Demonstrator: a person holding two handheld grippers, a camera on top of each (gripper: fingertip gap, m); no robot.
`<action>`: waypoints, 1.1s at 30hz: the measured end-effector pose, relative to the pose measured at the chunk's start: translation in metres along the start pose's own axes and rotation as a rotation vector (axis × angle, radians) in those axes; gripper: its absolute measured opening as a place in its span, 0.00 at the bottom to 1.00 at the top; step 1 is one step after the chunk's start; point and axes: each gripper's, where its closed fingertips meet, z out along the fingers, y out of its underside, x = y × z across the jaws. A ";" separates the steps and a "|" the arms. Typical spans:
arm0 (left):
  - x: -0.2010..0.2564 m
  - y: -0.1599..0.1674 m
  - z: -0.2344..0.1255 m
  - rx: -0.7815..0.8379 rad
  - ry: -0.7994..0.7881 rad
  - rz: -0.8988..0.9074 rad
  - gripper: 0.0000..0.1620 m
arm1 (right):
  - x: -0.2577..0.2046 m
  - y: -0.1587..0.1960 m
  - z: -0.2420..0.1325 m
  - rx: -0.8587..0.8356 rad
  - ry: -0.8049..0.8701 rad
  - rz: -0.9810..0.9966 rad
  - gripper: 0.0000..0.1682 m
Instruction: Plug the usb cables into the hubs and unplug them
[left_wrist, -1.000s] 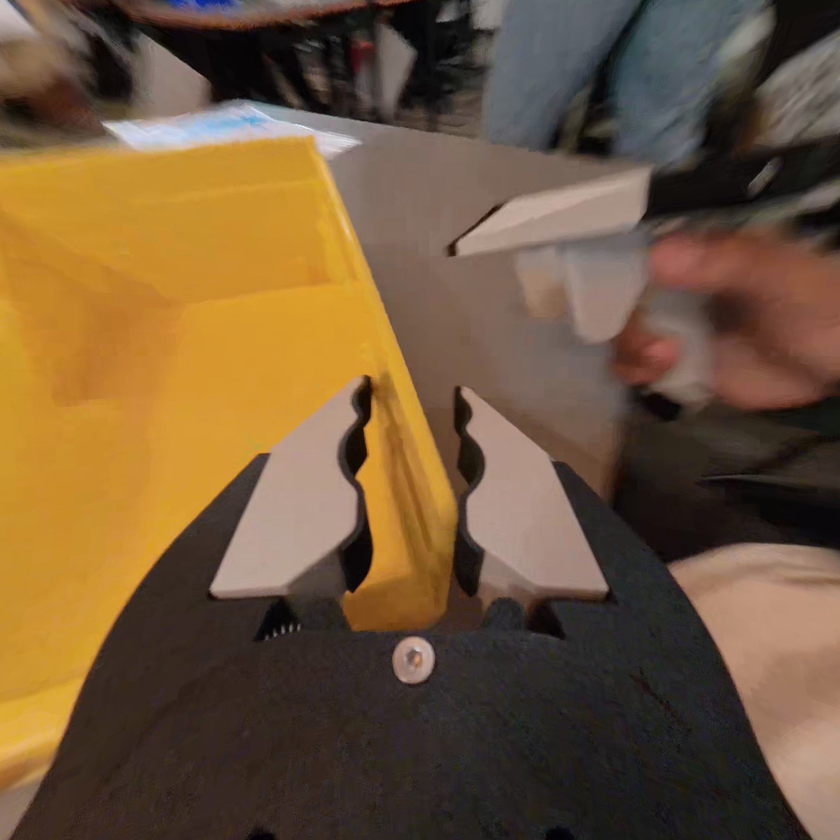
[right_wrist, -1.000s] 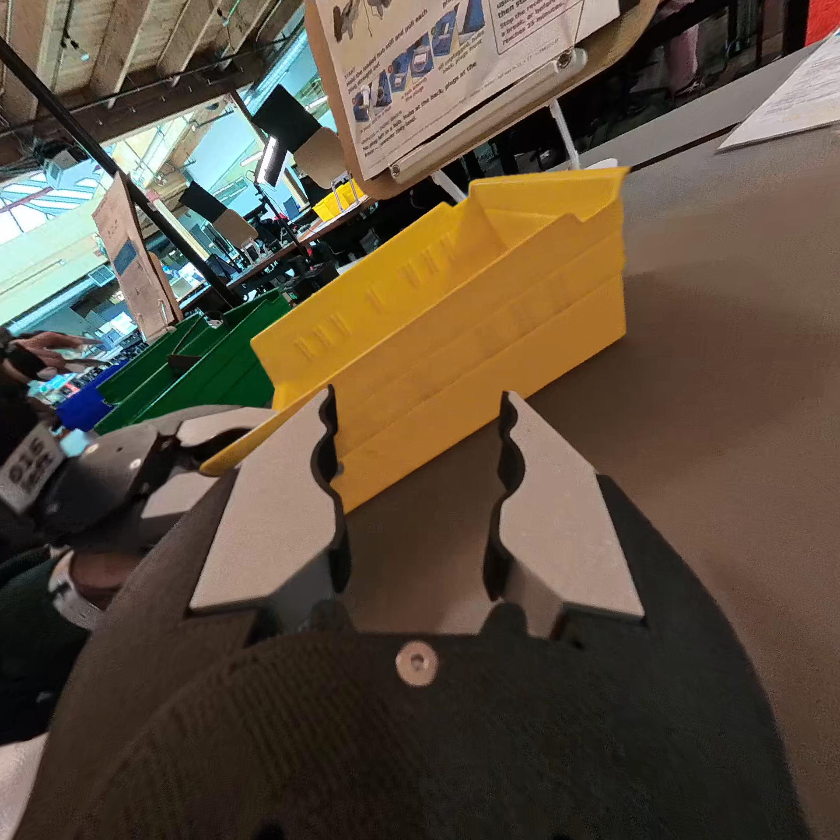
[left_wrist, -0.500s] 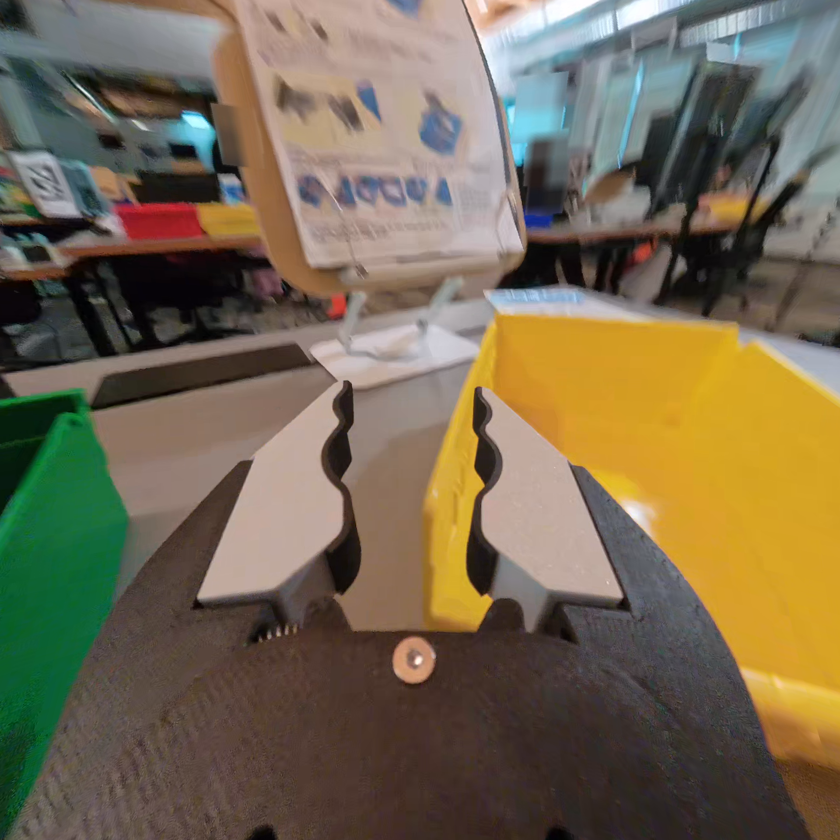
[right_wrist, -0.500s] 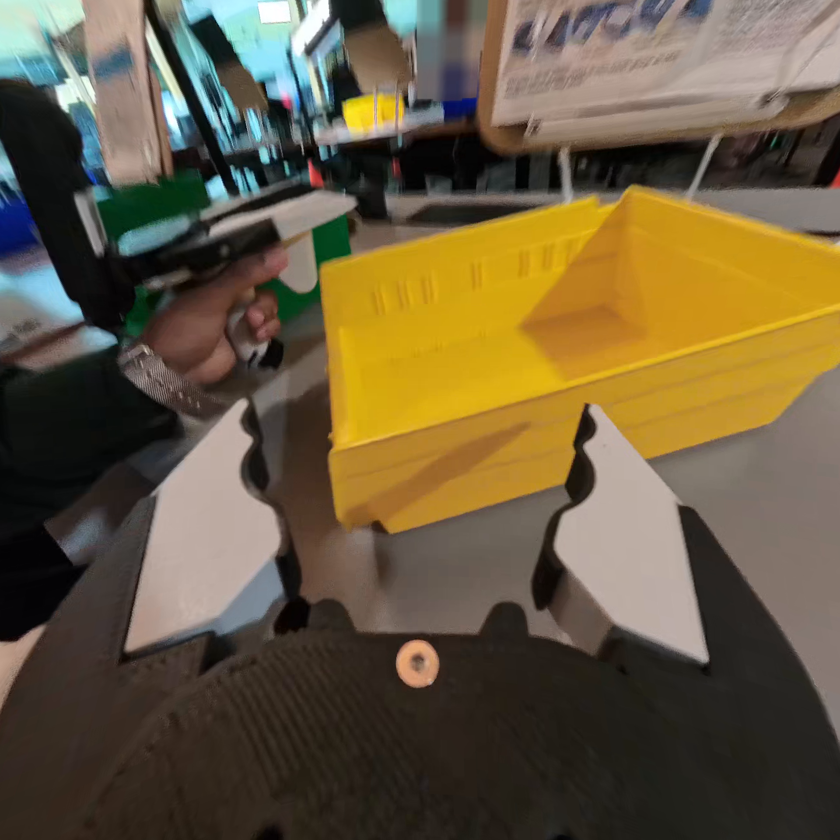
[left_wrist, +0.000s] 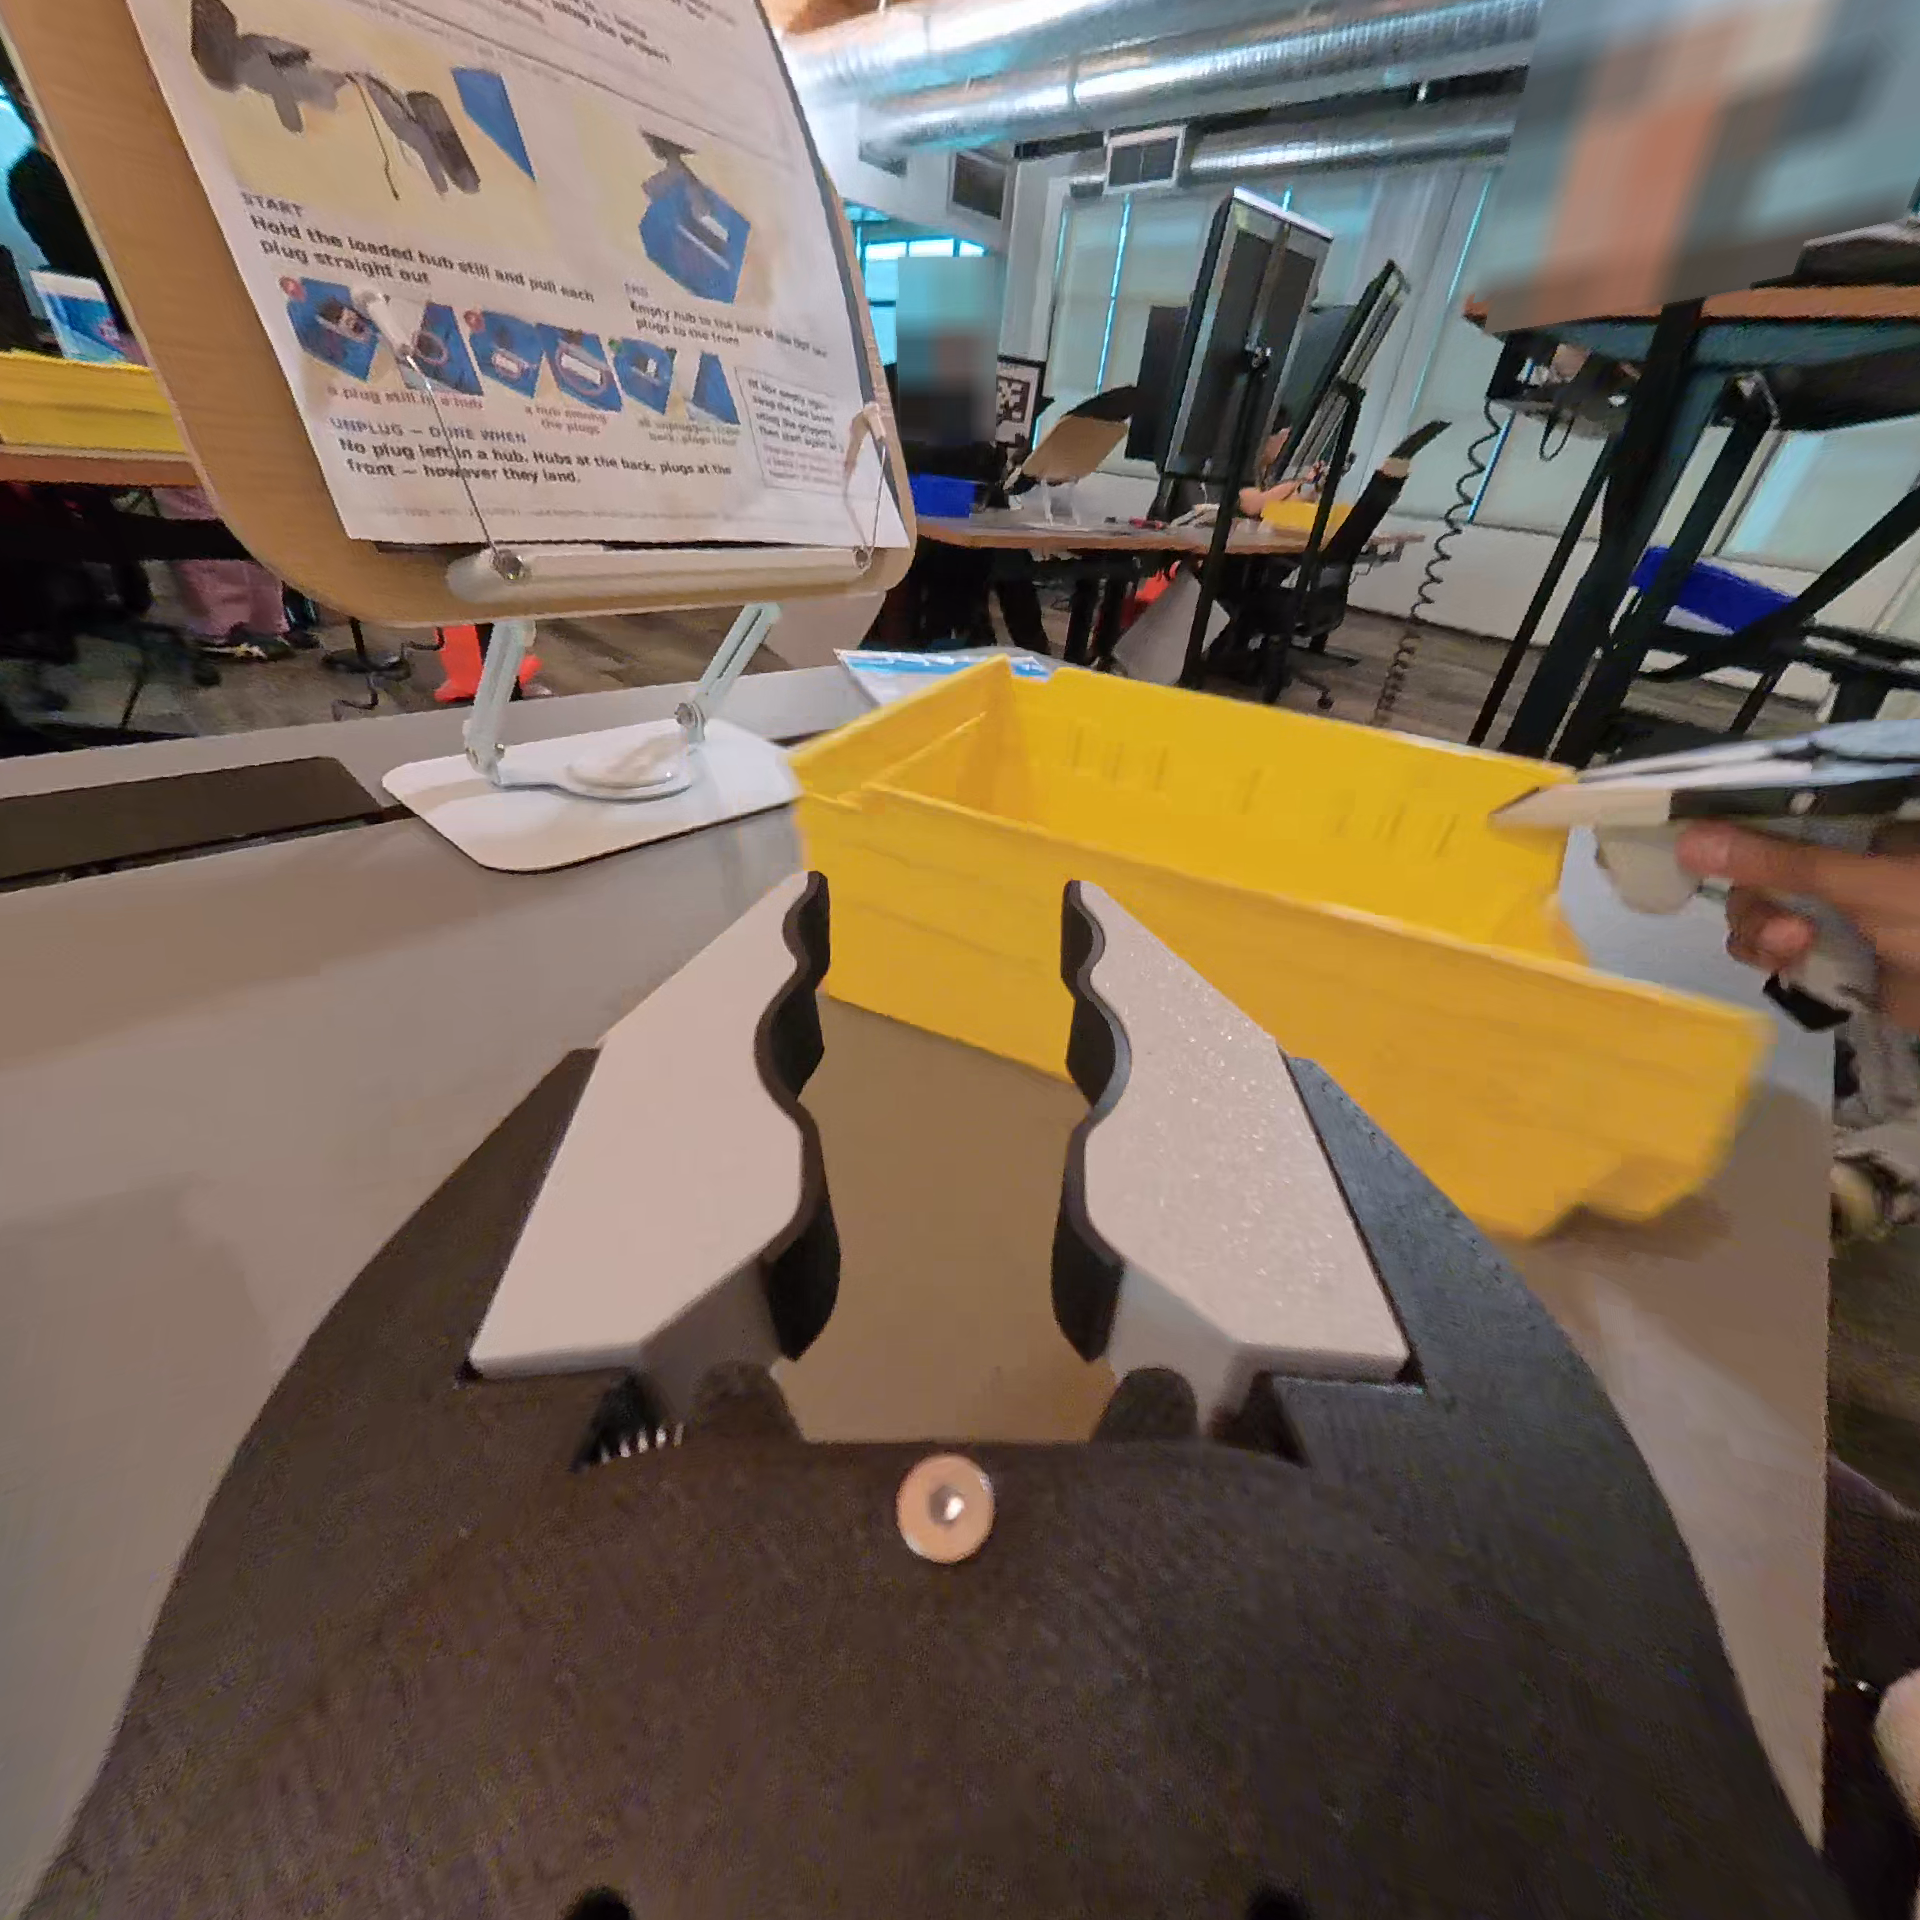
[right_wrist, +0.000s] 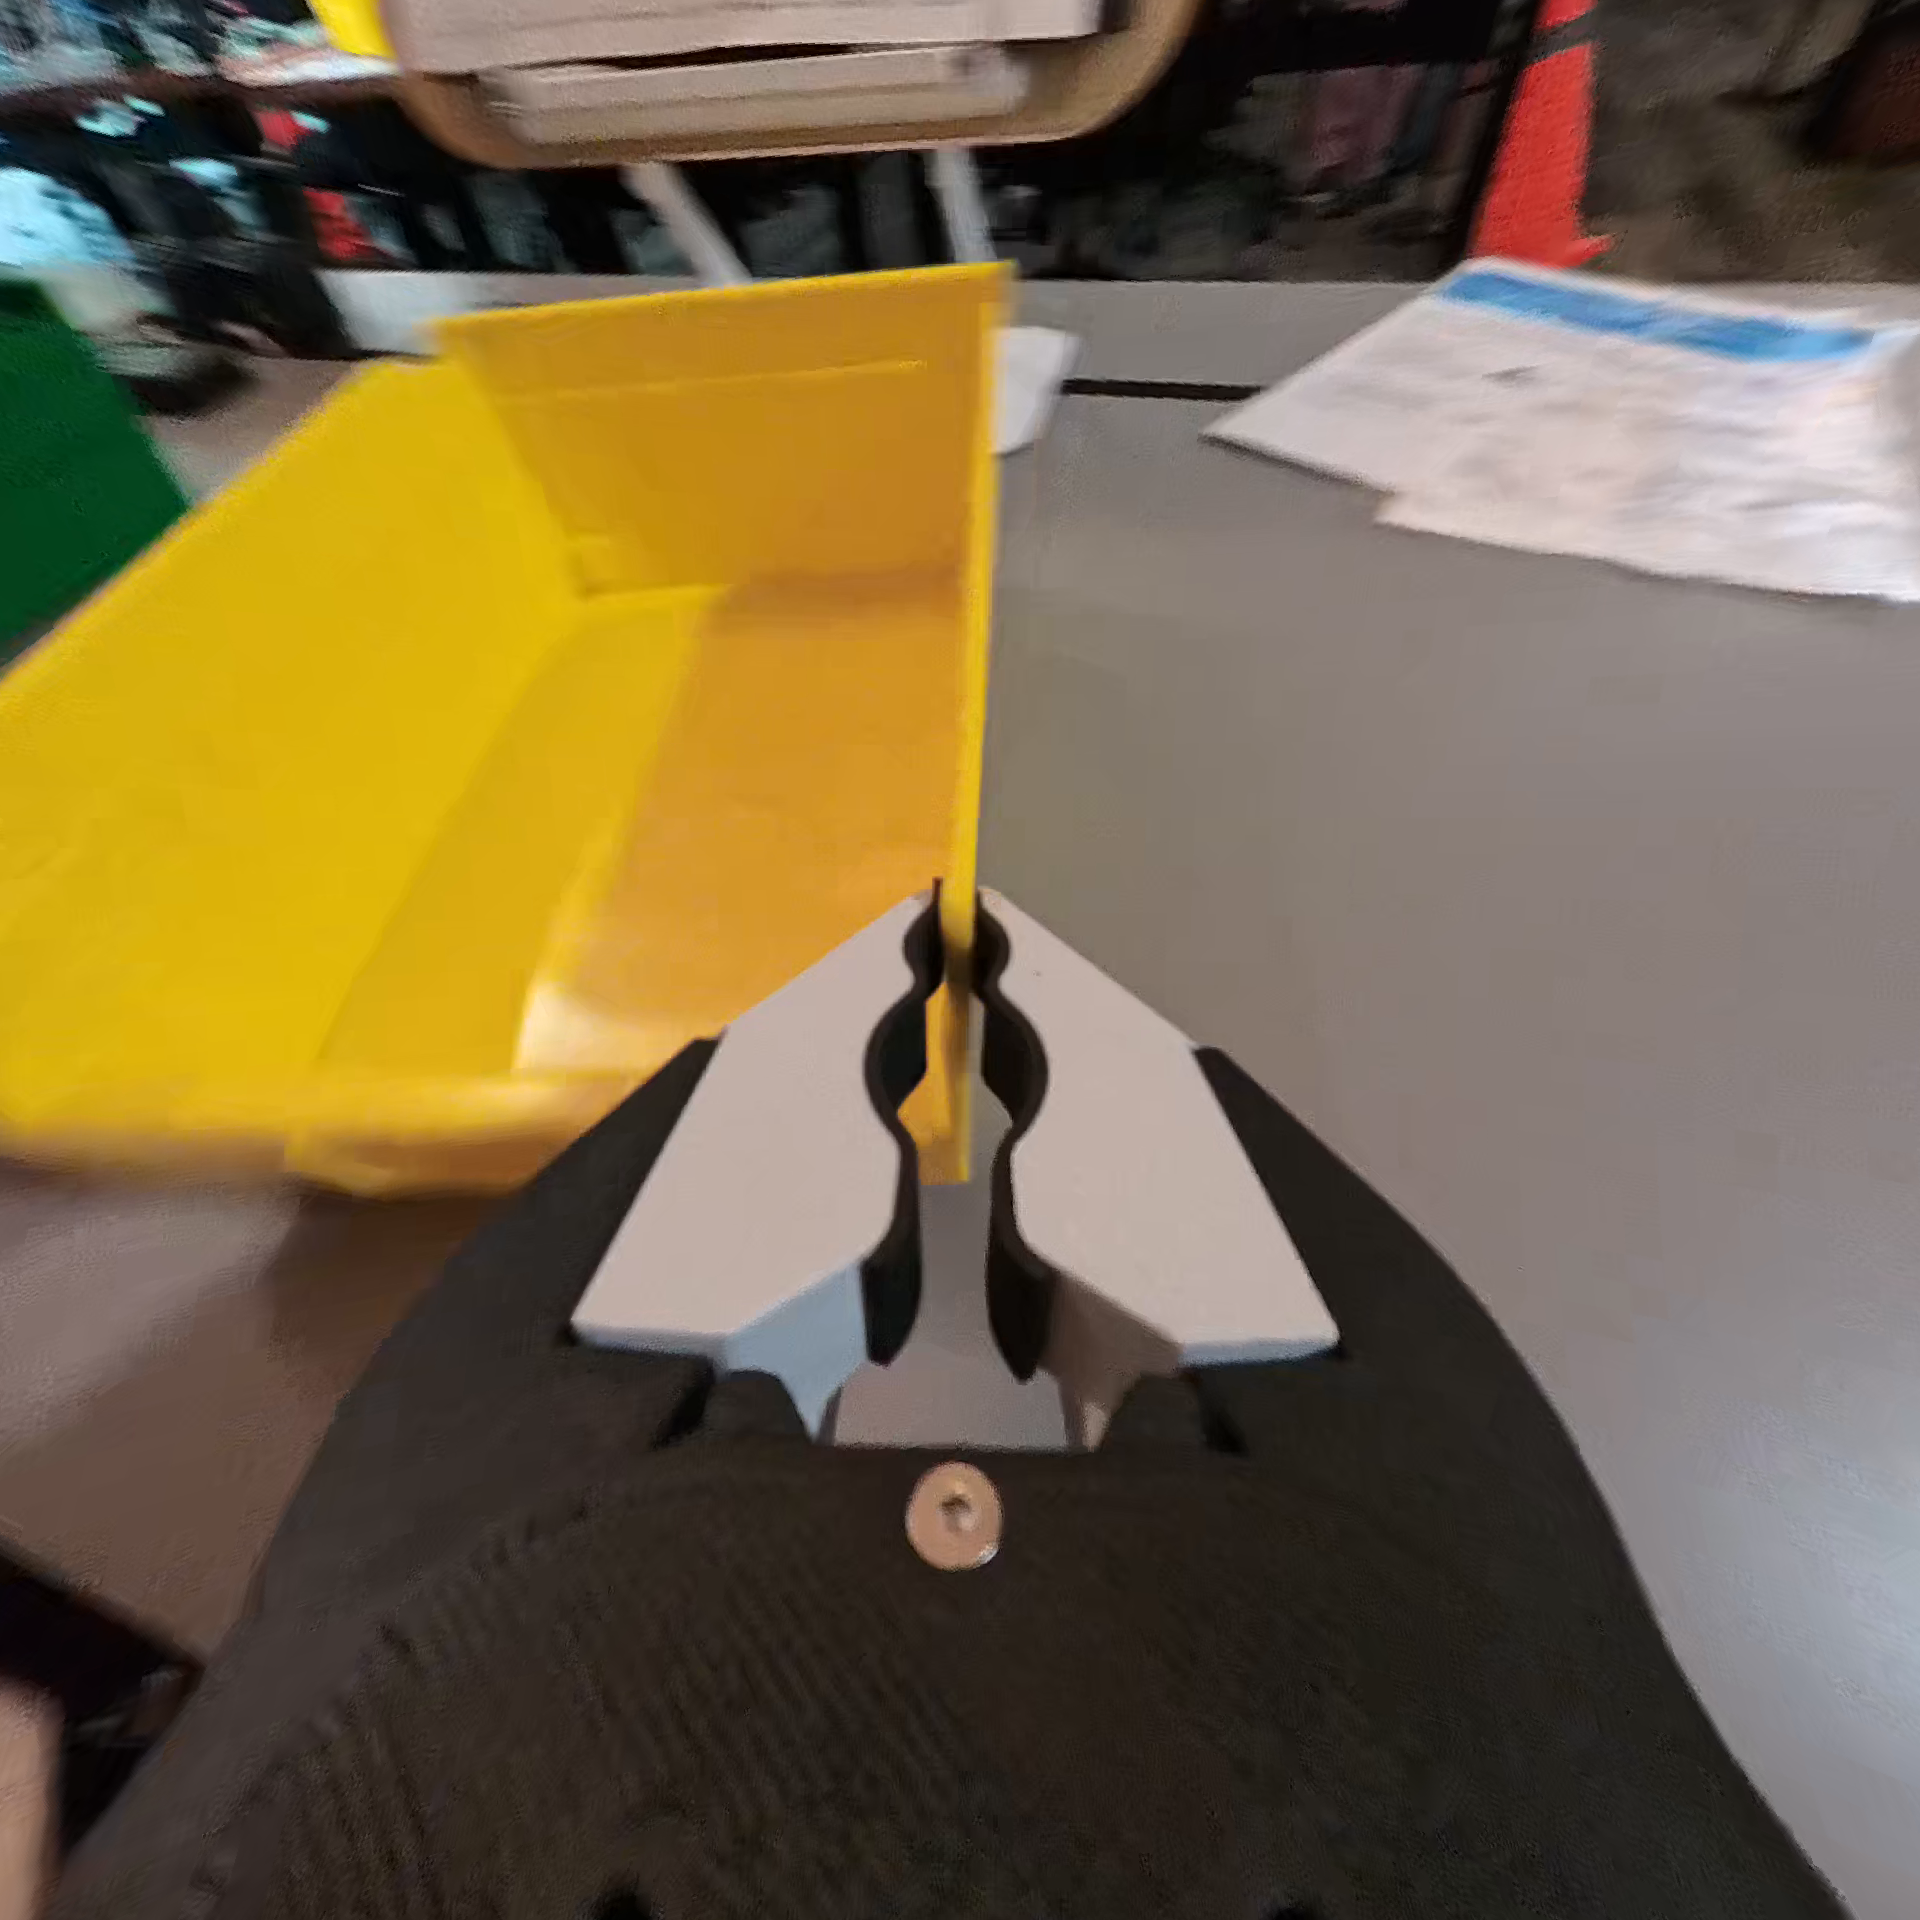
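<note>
A yellow plastic bin (left_wrist: 1299, 997) stands on the grey table (left_wrist: 260, 1039), and its inside looks empty in the right wrist view (right_wrist: 416, 779). My right gripper (right_wrist: 961, 914) is shut on the bin's thin right-hand wall, which runs between its fingers. It shows at the far right of the left wrist view (left_wrist: 1538, 810), held by a hand at the bin's rim. My left gripper (left_wrist: 945, 894) is open and empty, just short of the bin's near corner. No cable or hub shows in either view.
An instruction sheet on a clipboard stand (left_wrist: 520, 312) rises behind the bin on a white base (left_wrist: 592, 790). A green bin (right_wrist: 62, 468) sits at the left. Printed papers (right_wrist: 1610, 436) lie on the table at the back right.
My right gripper was wide open in front of the bin and has moved in and shut on its wall. My left gripper has swung so the bin is now ahead and right; it stays open.
</note>
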 end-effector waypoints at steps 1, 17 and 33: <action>0.000 0.003 0.001 -0.015 -0.002 0.012 0.26 | 0.024 -0.001 -0.007 0.014 0.026 0.026 0.02; -0.021 0.001 0.001 0.013 -0.153 0.125 0.21 | 0.194 0.019 -0.104 0.223 0.314 0.340 0.03; -0.022 0.008 0.005 -0.016 -0.136 0.094 0.21 | 0.244 0.022 -0.120 0.338 0.412 0.429 0.05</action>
